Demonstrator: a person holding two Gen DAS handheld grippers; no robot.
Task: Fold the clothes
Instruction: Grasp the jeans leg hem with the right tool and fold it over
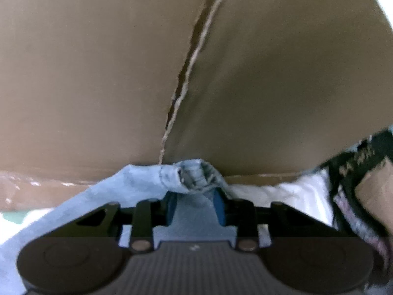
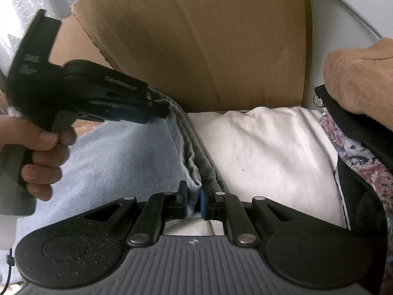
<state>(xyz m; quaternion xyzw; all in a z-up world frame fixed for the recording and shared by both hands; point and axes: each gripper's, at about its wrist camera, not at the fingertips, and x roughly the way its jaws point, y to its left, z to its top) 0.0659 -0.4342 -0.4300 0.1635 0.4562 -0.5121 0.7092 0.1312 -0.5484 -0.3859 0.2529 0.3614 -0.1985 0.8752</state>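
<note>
Both hand-held grippers have hold of the same light-blue denim garment (image 2: 118, 157): the right hand-held gripper (image 2: 194, 202) is pinched nearly closed on a bunched hem or seam edge at its near end, and the left hand-held gripper (image 2: 159, 114), held in a hand (image 2: 45, 154), is clamped part-way closed on a gathered lump of the same edge further along, with denim wadded between its blue pads (image 1: 218, 205) in the left wrist view. Judging from this, the step in hand is a fold line being set up, with the two grips stretching one edge of the denim between them. The next move probably calls for both hands to travel together, keeping that edge taut so the cloth does not sag or slip from the narrow pinches. Relative to the white cloth (image 2: 265, 152), the denim lies just to its left, its doubled edge touching or overlapping it; a cardboard panel (image 2: 201, 44) stands behind the white cloth, and a patterned fabric (image 2: 358, 157) lies at its right side.
</note>
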